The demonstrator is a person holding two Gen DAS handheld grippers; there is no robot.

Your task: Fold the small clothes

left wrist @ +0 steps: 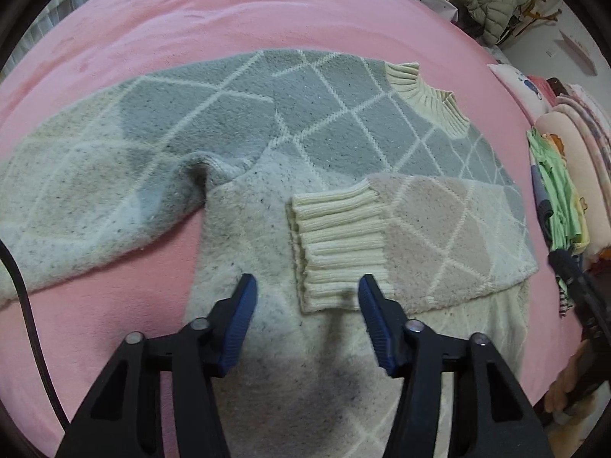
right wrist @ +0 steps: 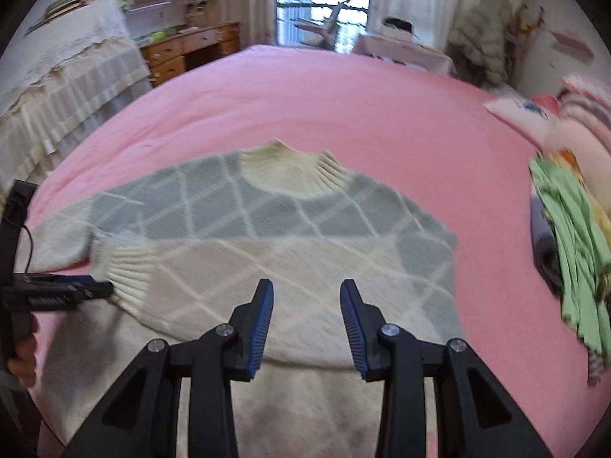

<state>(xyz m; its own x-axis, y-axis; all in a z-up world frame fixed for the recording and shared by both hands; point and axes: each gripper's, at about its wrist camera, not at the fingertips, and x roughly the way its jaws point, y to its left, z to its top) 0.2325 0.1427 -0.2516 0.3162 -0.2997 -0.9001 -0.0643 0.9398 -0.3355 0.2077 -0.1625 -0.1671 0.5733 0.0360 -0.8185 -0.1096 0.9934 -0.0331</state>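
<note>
A fuzzy grey, pink and cream diamond-patterned sweater [left wrist: 343, 129] lies flat on the pink bed [left wrist: 191, 19]. One sleeve is folded across the body, and its ribbed cream cuff [left wrist: 336, 244] lies in the middle. The other sleeve [left wrist: 88, 191] stretches out to the left. My left gripper [left wrist: 305, 297] is open and empty just above the body beside the cuff. My right gripper [right wrist: 306, 305] is open and empty over the folded sleeve [right wrist: 267, 267]. The ribbed collar [right wrist: 294, 168] lies beyond it. The left gripper [right wrist: 82, 290] shows at the cuff [right wrist: 130, 282] in the right wrist view.
A pile of other clothes [left wrist: 561, 191], green and pink, lies along the bed's right side, also in the right wrist view [right wrist: 573, 229]. A covered piece of furniture [right wrist: 65, 87], wooden drawers [right wrist: 191, 53] and a window [right wrist: 324, 0] stand beyond the bed.
</note>
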